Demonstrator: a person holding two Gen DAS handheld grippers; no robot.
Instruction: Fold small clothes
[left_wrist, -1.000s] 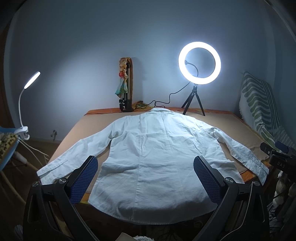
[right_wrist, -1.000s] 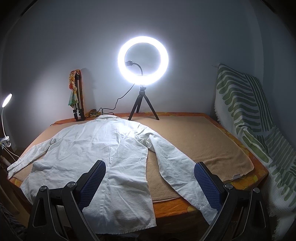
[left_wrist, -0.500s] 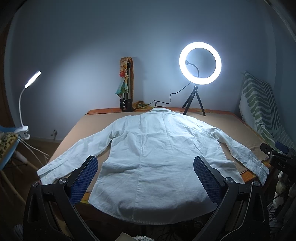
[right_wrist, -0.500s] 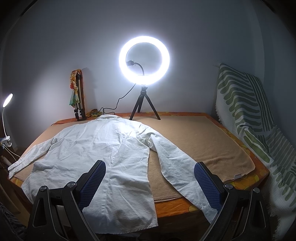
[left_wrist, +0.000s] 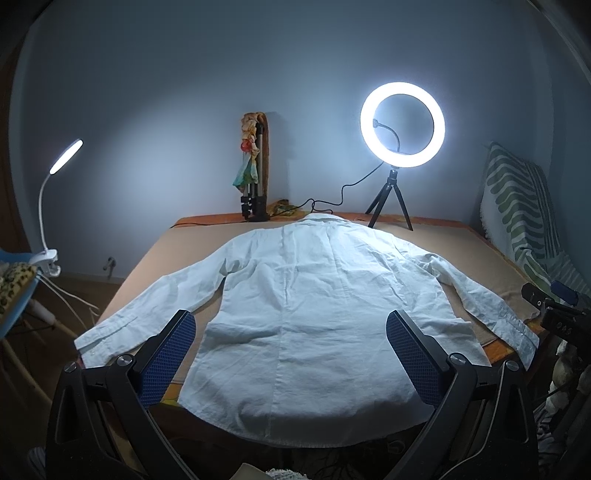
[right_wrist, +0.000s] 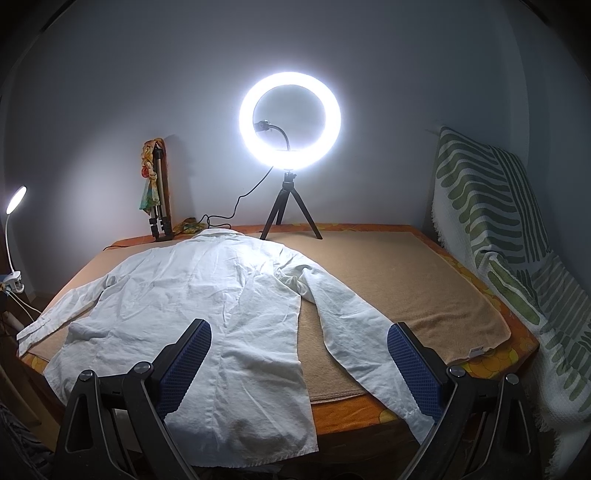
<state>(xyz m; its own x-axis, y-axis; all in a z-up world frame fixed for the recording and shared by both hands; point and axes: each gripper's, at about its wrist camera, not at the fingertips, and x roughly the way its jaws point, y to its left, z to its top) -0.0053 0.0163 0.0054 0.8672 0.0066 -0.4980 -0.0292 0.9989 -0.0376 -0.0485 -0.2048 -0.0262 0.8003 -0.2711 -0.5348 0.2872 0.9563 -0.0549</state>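
Observation:
A white long-sleeved shirt lies flat, back up, on a tan blanket, collar at the far end and both sleeves spread out. Its hem hangs over the near edge. My left gripper is open and empty, held above the shirt's lower part. In the right wrist view the shirt fills the left half. My right gripper is open and empty above the shirt's right side and right sleeve. The right gripper also shows at the right edge of the left wrist view.
A lit ring light on a tripod and a folded tripod with a scarf stand at the far edge near the collar. A green striped cloth hangs at the right. A clip lamp stands at the left.
Both views have shifted very slightly; the shirt and both open grippers are otherwise as before.

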